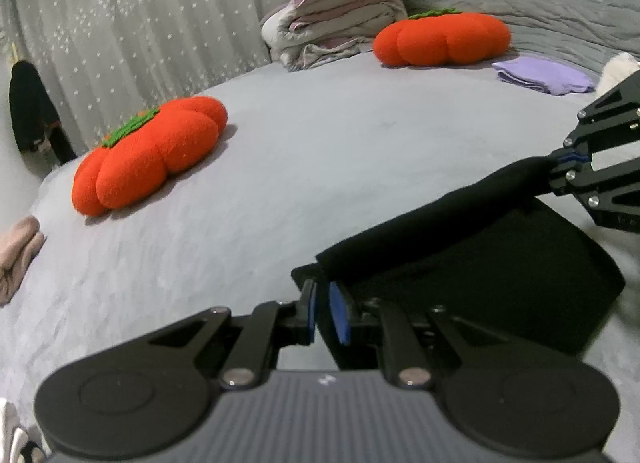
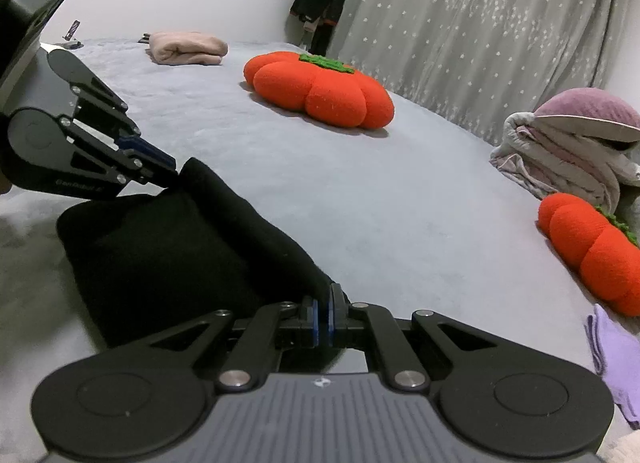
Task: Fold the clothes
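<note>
A black garment (image 1: 480, 263) lies folded on the grey bed (image 1: 320, 151), its upper fold lifted as a taut roll between the two grippers. My left gripper (image 1: 322, 295) sits at the bottom of the left wrist view, its blue pads pinching the near corner of the black cloth. My right gripper (image 1: 554, 165) comes in from the right, shut on the far corner. In the right wrist view the right gripper (image 2: 323, 303) is shut on the garment (image 2: 180, 247), and the left gripper (image 2: 174, 173) grips the other corner at the left.
Two orange pumpkin cushions (image 1: 148, 155) (image 1: 440, 39) rest on the bed. Behind them is a pile of bedding (image 1: 332, 23) with a purple pillow on top. A folded lilac cloth (image 1: 544, 75) and a folded pink garment (image 2: 186, 49) lie near the edges. Dark clothing (image 2: 324, 3) hangs by the curtain.
</note>
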### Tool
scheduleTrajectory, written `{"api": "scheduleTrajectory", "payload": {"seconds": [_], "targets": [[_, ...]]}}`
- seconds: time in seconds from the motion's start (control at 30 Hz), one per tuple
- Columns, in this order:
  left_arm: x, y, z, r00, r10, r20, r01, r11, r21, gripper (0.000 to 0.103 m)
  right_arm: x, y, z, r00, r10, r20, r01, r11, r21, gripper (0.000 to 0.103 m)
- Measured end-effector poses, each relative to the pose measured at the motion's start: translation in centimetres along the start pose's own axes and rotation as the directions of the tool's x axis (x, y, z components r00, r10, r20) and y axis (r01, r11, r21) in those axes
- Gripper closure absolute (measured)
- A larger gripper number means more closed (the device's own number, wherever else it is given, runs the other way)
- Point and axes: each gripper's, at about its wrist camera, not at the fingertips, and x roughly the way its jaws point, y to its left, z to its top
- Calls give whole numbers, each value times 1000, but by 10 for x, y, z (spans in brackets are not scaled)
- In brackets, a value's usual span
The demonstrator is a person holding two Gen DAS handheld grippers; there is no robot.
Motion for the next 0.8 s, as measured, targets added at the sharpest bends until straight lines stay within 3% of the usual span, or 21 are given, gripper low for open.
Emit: {"api": "scheduleTrajectory", "payload": {"seconds": [0.4,0.57,0.8], "targets": [[0,18,0,997,-75,0,74,987,-143,91,21,-5,2,999,-17,-49,17,1000,-3,98],[-2,12,1,997,-76,7,76,989,-129,87,26,-5,3,995,-58,-77,59,998,15,98],[-3,21,2,998,-59,17,61,978,-202,82,20,-6,3,994,-62,-91,67,997,46,98]]}}
